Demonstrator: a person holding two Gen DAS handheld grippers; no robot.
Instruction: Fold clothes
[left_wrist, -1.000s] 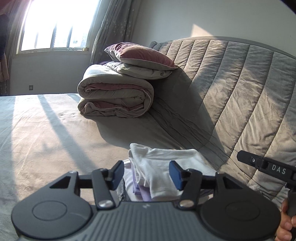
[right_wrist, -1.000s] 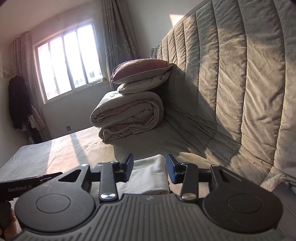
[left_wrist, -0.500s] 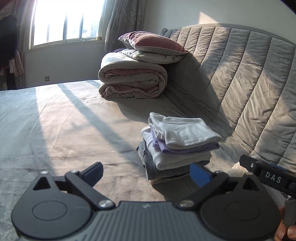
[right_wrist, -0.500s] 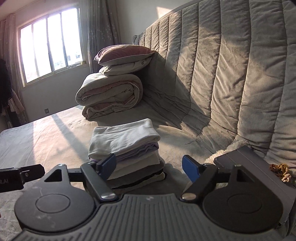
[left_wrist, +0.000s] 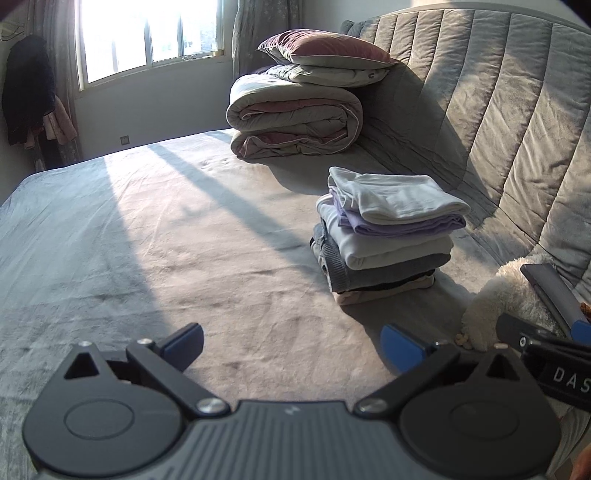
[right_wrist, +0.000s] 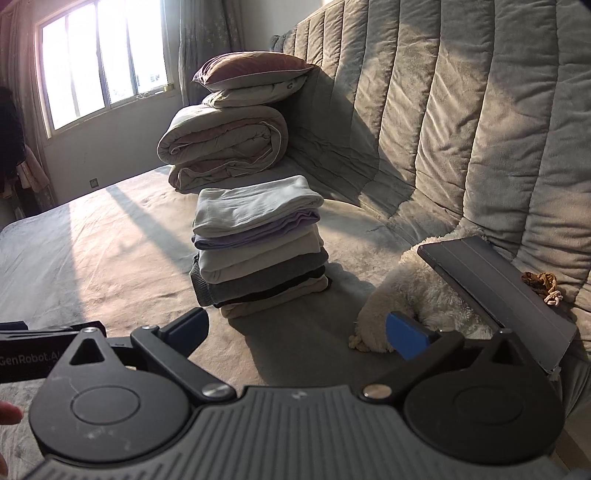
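Two large grey surfaces frame everything: the bed (left_wrist: 155, 236), striped with window light, and the quilted headboard (right_wrist: 461, 122) rising behind it. Against that backing sits a rolled duvet (left_wrist: 291, 118) with two pillows (left_wrist: 325, 55) stacked on top, well apart from the work. Nearer, the stack of folded clothes (left_wrist: 388, 236) stands on the bed close to the headboard, a pale white piece uppermost, then lilac, cream, grey knit, a thin dark layer and beige at the bottom; its edges look fairly square, though the lower knit bulges out on the window side. Just beside it toward the foot lies a fluffy white toy (right_wrist: 417, 291) with a dark tablet case (right_wrist: 495, 291) leaning over it. The left gripper (left_wrist: 291, 343) and right gripper (right_wrist: 295, 328) both hover above the bedding short of the pile, each with its jaws spread wide and nothing between them. No unfolded garment shows in either view, so the folding seems finished or between items. If another piece is to come, it would be wise to lay it flat on the sunlit stretch, away from the stack, and avoid brushing the top layer.
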